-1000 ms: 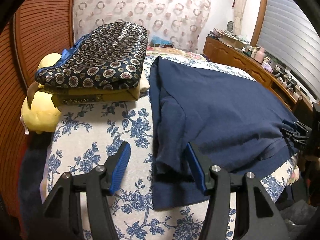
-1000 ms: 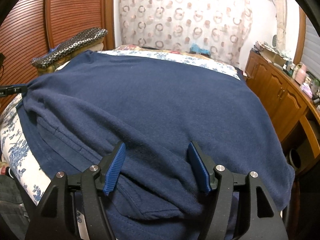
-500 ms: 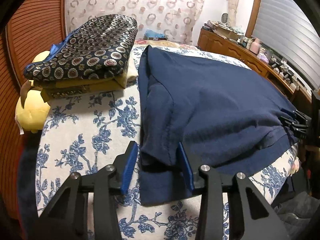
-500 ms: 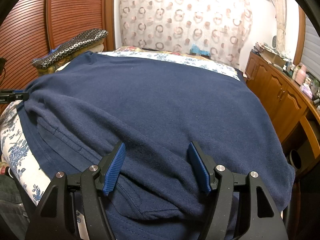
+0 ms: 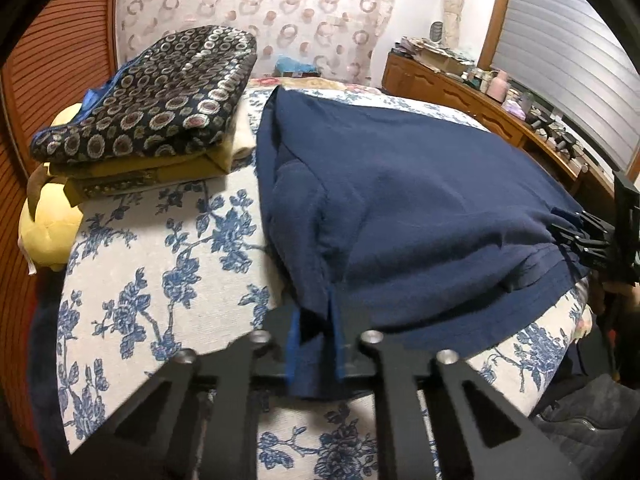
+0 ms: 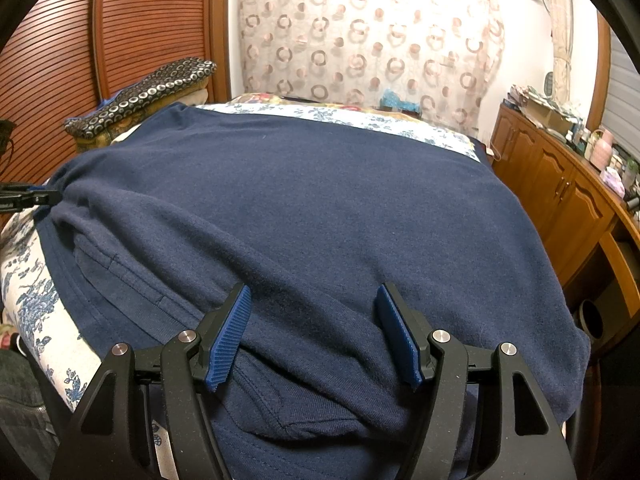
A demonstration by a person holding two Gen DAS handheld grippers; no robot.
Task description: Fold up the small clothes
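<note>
Floral bedspread (image 5: 168, 280) carries a navy garment (image 5: 420, 200), whose near-left corner the left tongs (image 5: 314, 340) have just clamped, while the right tongs (image 6: 314, 334) gape over its folded hem.

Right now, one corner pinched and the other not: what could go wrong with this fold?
1. The left hand-held gripper is shut on a corner of the navy garment while the right hand-held gripper stands open over cloth; lifting now would likely skew the fold.
2. The left grip bites near the hem edge; it may slip.
3. The folded stack lies close by; a wide swing could topple it.
</note>
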